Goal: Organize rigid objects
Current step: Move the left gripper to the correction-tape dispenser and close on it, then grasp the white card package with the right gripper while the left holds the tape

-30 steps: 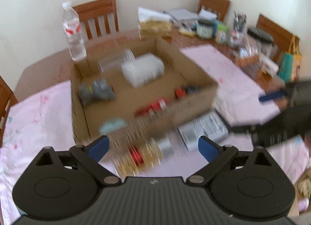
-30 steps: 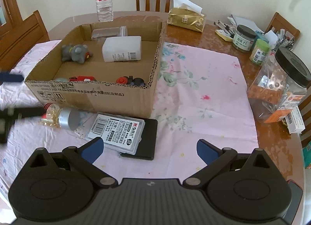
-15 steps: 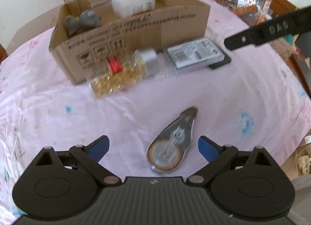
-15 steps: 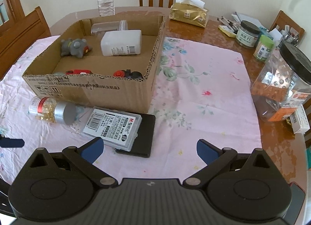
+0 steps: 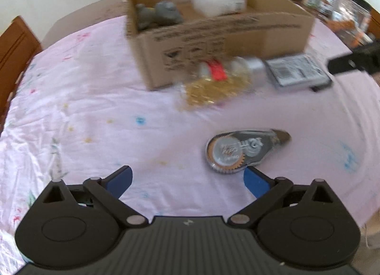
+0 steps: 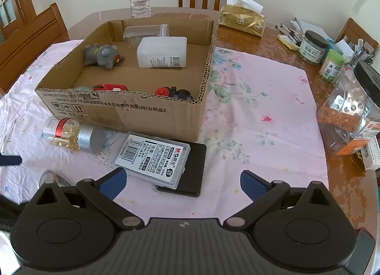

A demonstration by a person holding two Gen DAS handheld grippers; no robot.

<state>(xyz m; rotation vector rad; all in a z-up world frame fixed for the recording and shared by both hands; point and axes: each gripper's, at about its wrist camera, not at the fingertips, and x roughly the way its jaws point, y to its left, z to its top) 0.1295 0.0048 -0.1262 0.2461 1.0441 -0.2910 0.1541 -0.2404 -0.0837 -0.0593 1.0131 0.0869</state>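
Swinging down from the cardboard box (image 5: 220, 37), the left gripper (image 5: 187, 180) was brought beside the tape dispenser (image 5: 244, 150), jaws wide and empty; the right gripper (image 6: 181, 181), equally wide, was kept in front of the box, so a pickup seemed next.

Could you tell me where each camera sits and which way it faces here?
Left wrist: on the left gripper, low over the pink cloth, facing the correction tape and cardboard box; its own open fingers show.
Right wrist: on the right gripper, higher, facing the cardboard box and refill case; its own open fingers show.
Shared: box, capsule bottle, refill case; each glimpses the other gripper.
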